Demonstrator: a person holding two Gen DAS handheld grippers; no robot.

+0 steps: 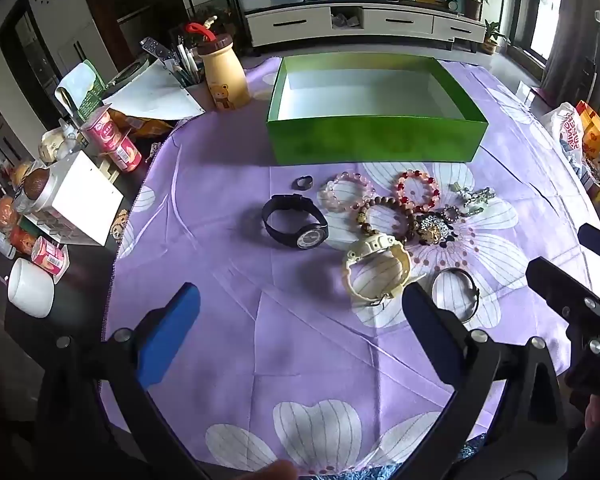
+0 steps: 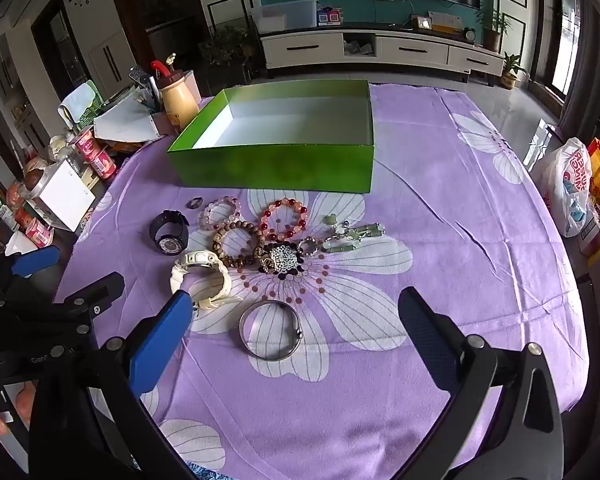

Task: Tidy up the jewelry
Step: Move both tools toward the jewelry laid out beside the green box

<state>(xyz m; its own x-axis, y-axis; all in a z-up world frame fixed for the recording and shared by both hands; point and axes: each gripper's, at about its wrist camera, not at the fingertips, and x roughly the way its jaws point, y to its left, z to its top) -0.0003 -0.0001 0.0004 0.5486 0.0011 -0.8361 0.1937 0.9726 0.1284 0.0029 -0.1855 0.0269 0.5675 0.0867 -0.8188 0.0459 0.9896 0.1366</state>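
Both grippers, left gripper (image 1: 300,312) and right gripper (image 2: 296,316), gape wide, empty; I'd grab the silver bangle (image 2: 271,330) near the table's front edge by its rim, then the green box (image 2: 276,168).

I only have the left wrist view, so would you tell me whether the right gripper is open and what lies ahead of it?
Observer: The right gripper is wide open and holds nothing. The silver bangle lies on the purple cloth, framed between its fingers.
Operator: Thank you. My own gripper's finger covers part of that bangle; is the ring clear of the other pieces?
Observer: Yes. The right wrist view shows the whole ring, touching nothing else. The cream watch lies apart from it, to its upper left.
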